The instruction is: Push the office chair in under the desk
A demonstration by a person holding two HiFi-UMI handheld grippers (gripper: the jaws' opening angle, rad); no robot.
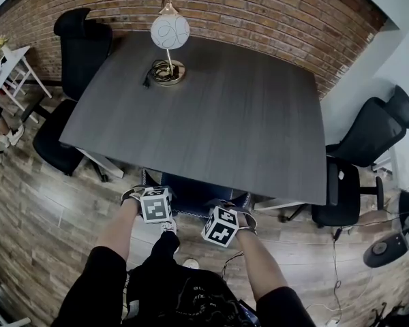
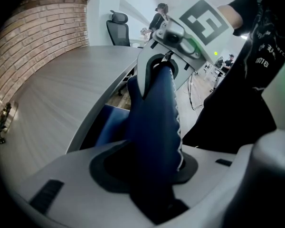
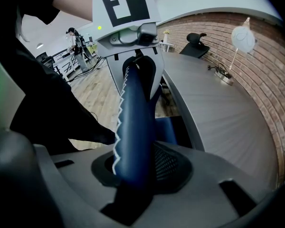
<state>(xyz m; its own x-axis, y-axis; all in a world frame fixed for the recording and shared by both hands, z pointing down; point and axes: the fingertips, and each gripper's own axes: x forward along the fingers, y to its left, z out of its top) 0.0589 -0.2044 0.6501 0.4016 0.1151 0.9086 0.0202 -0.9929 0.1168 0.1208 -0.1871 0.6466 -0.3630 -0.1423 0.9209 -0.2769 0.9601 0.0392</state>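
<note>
A blue office chair point(image 1: 191, 195) stands at the near edge of the dark grey desk point(image 1: 211, 107), its seat partly beneath the top. Both grippers clamp the top edge of its backrest. My left gripper point(image 1: 155, 196) is shut on the left part of the backrest point(image 2: 154, 122), which fills the gap between its jaws. The right gripper point(image 1: 225, 215) is shut on the right part of the backrest point(image 3: 135, 122). In each gripper view the other gripper shows at the far end of the backrest: the right gripper point(image 2: 175, 37) and the left gripper point(image 3: 130, 37).
A globe lamp point(image 1: 169, 36) with a coiled cable stands at the desk's far side by the brick wall. A black chair point(image 1: 78, 53) sits at the left end, another black chair point(image 1: 368, 148) at the right. Wooden floor lies around; a white side table point(image 1: 13, 73) stands far left.
</note>
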